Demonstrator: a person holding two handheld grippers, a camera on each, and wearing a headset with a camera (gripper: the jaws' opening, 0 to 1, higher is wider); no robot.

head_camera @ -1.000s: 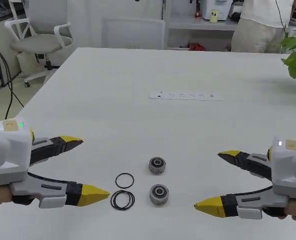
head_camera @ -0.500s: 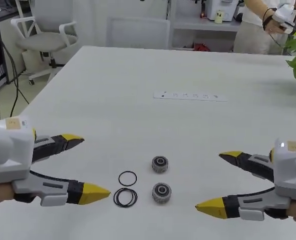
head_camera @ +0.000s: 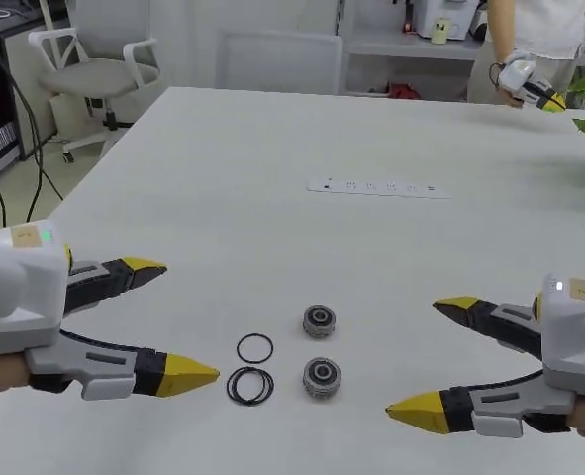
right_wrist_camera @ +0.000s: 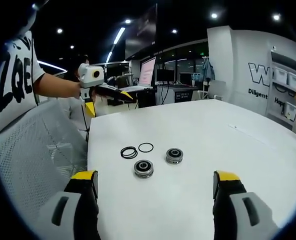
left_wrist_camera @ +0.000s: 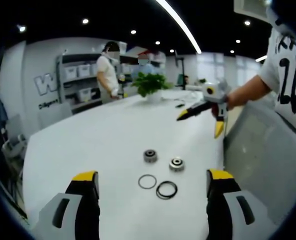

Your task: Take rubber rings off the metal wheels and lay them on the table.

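Head view: the left claw (head_camera: 185,320) and right claw (head_camera: 415,354) hung spread wide and empty on either side of the work, as they had a second earlier. Only the camera had drifted. On the tabletop (head_camera: 272,198) the far wheel (head_camera: 319,320) and near wheel (head_camera: 322,377) sat unmoved, with the single ring (head_camera: 254,348) and stacked rings (head_camera: 249,385) lying just beside them.

Left gripper view: the rings lay flat between its parted jaws, and the right claw (left_wrist_camera: 199,126) hovered beyond, holding nothing.

Right gripper view: both wheels stood just ahead, well short of its jaws. Nothing had been touched. I judged the stripping done or close to it, though I couldn't tell whether any rubber remained on the wheels.
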